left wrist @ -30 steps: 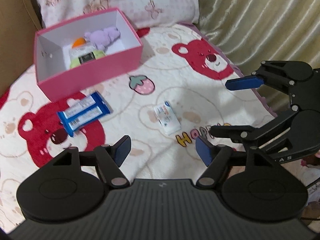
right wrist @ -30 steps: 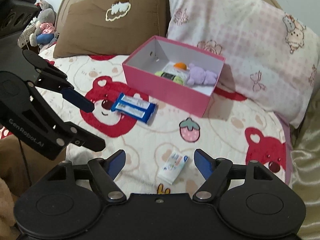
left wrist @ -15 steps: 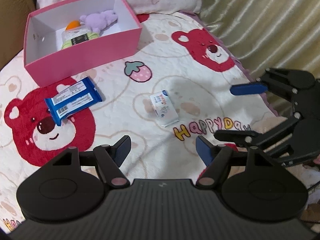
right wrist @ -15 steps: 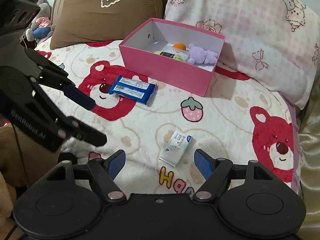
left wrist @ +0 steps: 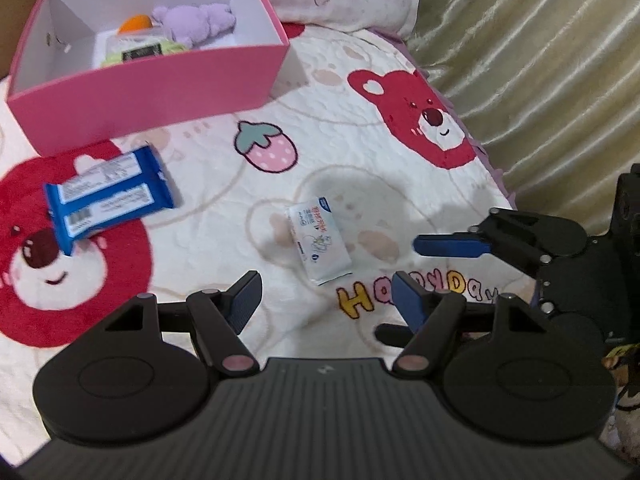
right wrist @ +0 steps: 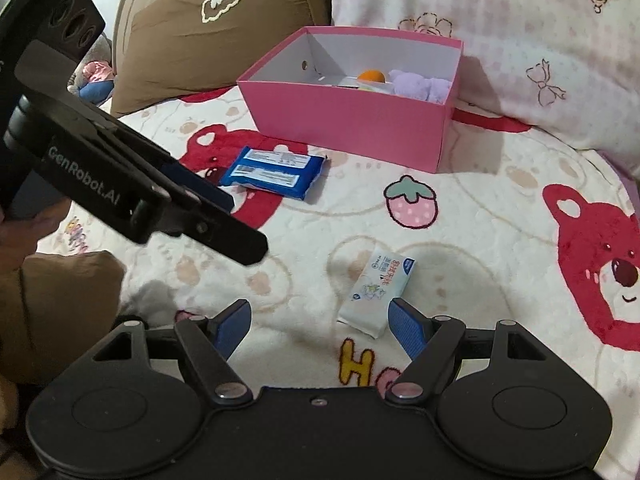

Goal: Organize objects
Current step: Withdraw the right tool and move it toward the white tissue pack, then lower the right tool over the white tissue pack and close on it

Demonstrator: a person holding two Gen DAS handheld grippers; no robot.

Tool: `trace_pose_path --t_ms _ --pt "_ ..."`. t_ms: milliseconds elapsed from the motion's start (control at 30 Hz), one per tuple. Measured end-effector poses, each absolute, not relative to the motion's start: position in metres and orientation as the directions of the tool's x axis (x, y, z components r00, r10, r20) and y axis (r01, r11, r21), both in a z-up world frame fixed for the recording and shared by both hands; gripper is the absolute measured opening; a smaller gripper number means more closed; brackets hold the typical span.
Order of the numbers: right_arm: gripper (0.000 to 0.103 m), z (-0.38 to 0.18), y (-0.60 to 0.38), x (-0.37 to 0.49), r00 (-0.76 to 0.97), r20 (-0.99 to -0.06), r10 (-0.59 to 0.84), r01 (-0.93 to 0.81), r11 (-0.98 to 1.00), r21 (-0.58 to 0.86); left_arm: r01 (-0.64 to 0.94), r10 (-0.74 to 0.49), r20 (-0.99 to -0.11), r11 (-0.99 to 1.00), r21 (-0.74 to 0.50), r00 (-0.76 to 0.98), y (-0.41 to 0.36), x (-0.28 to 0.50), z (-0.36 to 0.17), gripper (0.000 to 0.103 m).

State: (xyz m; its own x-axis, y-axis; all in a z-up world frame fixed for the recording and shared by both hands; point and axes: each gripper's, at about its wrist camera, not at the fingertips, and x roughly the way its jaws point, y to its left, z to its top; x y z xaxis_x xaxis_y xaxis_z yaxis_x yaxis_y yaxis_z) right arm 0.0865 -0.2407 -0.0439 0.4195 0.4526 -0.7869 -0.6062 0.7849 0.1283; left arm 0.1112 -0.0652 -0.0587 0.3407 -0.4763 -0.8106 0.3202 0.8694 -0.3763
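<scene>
We see one cream plush blanket printed with red bears and a pink strawberry, spread under everything else. At its far edge lean two pillows, one brown pillow with a white cloud patch on the left and one pink checked pillow on the right. In front of them, on the blanket, stands one open pink cardboard box with white inner walls. We count three things inside it: one lilac plush toy, one orange ball-like piece touching it, and one pale green-and-white packet with a dark label. Two things lie loose on the blanket: one blue and white wrapped snack bar pack, near the box's front wall on the left, and one small white tissue packet with blue print, nearer to us and well apart from the box. There are two black grippers with blue pads. The left gripper has its jaws standing apart with nothing between them, the tissue packet lying just beyond. The right gripper is likewise spread and holds nothing, the near end of the tissue packet lying close to its right pad; we cannot tell whether they touch.
</scene>
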Motion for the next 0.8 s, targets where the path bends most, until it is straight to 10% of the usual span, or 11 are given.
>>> trace_pose_path --t_ms 800 --pt "0.082 -0.112 -0.230 0.124 0.394 -0.839 0.376 -0.598 0.798 0.077 0.204 -0.397 -0.859 0.915 -0.347 0.322 -0.099 0.132 -0.122 0.074"
